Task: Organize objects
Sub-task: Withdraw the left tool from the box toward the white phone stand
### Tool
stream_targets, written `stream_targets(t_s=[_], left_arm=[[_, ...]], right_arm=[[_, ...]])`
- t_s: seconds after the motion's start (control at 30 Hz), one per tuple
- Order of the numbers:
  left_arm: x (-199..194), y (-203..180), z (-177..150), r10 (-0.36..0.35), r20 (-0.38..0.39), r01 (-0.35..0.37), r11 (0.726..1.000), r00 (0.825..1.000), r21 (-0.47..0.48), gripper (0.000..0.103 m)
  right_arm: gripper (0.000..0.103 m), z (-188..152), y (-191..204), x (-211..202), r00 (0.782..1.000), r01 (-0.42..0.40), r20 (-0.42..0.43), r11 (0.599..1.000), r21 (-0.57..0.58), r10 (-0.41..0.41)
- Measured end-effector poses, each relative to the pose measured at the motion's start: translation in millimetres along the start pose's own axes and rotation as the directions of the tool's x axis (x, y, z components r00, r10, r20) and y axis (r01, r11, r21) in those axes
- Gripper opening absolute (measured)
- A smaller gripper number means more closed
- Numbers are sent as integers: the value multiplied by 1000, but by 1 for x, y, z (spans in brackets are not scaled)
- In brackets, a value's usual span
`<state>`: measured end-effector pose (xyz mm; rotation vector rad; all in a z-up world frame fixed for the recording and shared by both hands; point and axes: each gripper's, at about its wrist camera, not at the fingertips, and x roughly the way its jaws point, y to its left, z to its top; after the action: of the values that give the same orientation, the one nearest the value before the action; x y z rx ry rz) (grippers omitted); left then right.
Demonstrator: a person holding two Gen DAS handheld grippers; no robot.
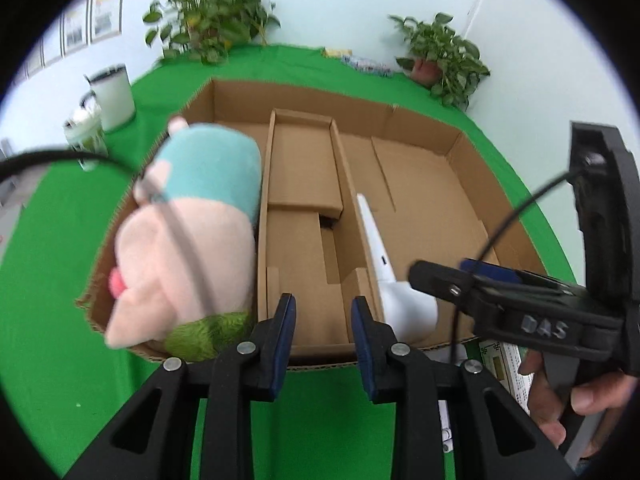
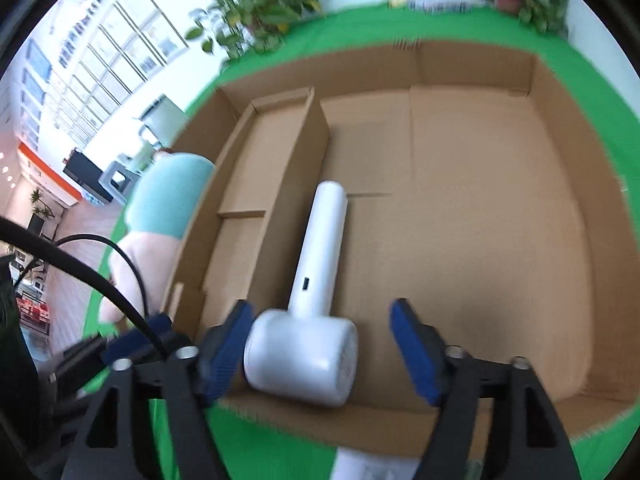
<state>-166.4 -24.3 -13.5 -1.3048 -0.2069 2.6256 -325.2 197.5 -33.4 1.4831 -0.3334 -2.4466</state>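
Note:
A shallow cardboard box with inner dividers sits on a green cloth. A white hair dryer lies in its middle section, head toward me. My right gripper is open with its jaws on either side of the dryer's head, the left pad close to it. A pink and teal plush toy lies on the box's left edge. My left gripper is open and empty at the box's near wall, just right of the plush.
Potted plants stand at the back of the table. A white canister and a glass jar stand at the left. A printed carton lies on the cloth near the box's front right corner.

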Motion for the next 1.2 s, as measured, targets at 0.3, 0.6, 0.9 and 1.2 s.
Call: stream_targets(t_s=[0.3,0.6,0.9,1.2], left_arm=[[-103,-50,-21,170,354,-199,979,920,49,81],[-129,-64,-37,243,375,-260,966,895,-4,81],[-120,-49,-48,207,363,-228,973,908,17,81],[-108,-30,-38,129,329,-156,986,936,57,81]], right_arm=[[102,-58,-3,-85,968,75,244,996,-40,-63],[102,-98,-6,-138,937,158,320,987,-40,-137],[102,-120,10,-149,910,239,360,970,-53,-205],[102,-143,27,-152,882,231,417,973,23,-219]])
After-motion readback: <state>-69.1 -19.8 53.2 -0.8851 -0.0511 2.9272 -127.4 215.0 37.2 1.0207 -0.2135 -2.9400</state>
